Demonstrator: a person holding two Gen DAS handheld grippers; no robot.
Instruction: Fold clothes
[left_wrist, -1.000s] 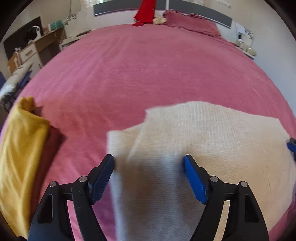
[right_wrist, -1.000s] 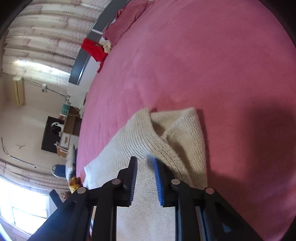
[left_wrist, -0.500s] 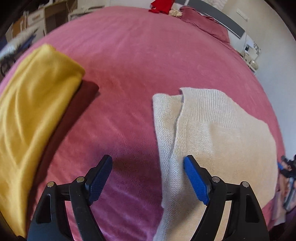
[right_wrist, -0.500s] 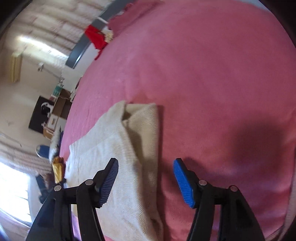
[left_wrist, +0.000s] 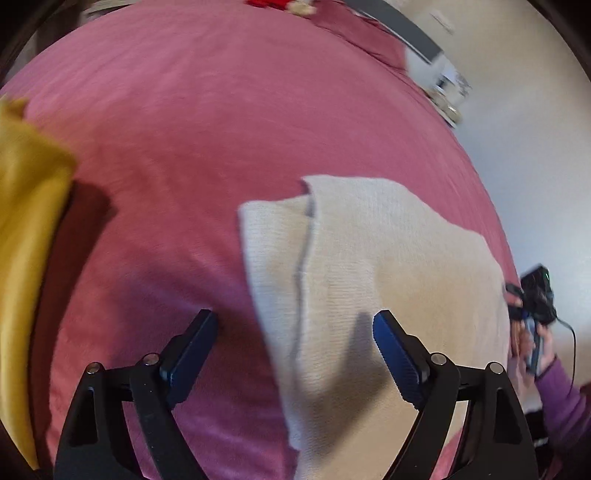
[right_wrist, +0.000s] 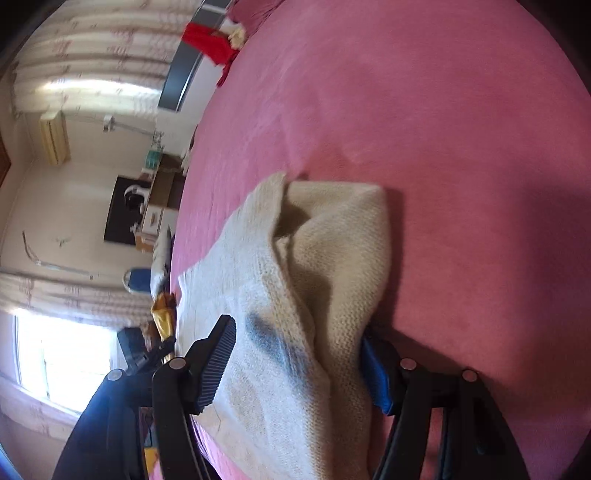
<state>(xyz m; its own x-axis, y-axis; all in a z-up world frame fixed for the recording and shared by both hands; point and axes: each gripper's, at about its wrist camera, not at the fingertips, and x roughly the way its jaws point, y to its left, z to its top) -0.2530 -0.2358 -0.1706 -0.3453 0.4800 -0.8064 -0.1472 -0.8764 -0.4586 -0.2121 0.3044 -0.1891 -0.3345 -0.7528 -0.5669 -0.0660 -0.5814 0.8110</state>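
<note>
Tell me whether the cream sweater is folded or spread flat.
Partly folded: the cream sweater shows one layer lapped over another along a seam-like edge, lying on the pink bedspread.

No readable text, labels, brands or numbers in either view.

The cream sweater (left_wrist: 388, 266) is matt, coarsely ribbed knit; the pink bedspread (left_wrist: 207, 122) a soft, velvety matt cloth; at nine o'clock, the yellow garment (left_wrist: 26, 206) looks smooth cloth.
</note>
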